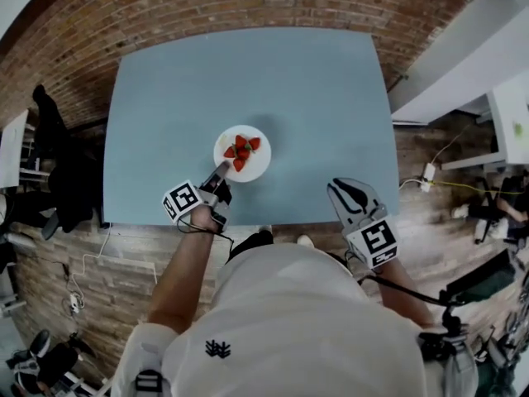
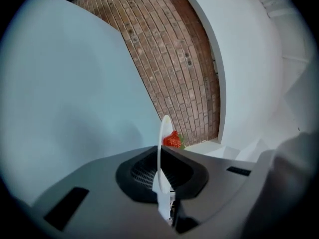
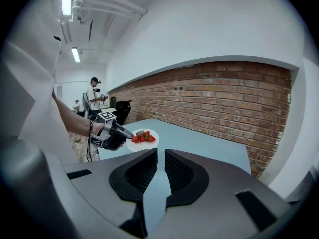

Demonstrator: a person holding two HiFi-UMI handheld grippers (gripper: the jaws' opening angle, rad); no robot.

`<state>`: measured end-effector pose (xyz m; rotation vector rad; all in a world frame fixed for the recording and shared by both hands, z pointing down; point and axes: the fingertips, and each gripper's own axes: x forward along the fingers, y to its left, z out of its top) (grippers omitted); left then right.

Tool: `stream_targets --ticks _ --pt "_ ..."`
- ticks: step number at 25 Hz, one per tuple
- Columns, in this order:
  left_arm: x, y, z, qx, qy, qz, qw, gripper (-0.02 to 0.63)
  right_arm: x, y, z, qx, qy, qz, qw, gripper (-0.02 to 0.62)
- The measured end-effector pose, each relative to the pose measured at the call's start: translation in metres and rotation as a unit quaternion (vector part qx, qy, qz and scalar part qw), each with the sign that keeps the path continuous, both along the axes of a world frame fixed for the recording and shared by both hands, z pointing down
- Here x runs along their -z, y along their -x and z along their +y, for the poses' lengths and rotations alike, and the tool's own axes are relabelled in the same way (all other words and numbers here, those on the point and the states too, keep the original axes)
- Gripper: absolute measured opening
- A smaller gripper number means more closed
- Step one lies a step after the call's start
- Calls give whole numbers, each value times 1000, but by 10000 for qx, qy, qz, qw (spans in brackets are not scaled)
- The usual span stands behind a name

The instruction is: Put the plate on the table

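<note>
White round plate, thin rim in clamped left gripper; right gripper slightly parted, empty.

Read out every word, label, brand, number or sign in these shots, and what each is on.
No readable words or numbers anywhere.
Left hand-held gripper, left marker cube: black-and-white square pattern, no letters.
Right hand-held gripper, right marker cube: same, no letters.
White shirt: small black emblem, no letters.
Plate: no print.

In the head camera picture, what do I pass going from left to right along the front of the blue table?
left gripper → white plate with strawberries → right gripper
</note>
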<state>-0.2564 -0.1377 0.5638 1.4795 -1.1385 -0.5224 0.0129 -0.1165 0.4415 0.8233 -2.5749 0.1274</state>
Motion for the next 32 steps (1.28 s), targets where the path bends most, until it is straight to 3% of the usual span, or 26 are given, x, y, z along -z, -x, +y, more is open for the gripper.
stream_targets --ticks 9,21,32 --pt "-40 14 -65 -457 231 -81 9987 9 -7 -13 -16 -854 243 87 9960 38" --pt "-96 27 -126 -669 585 -22 9960 9 -12 -34 -15 -1683 445 439 9838 38" --pt "-125 29 -152 -808 895 -211 9925 9 -12 -49 -9 -2068 549 569 9752 38"
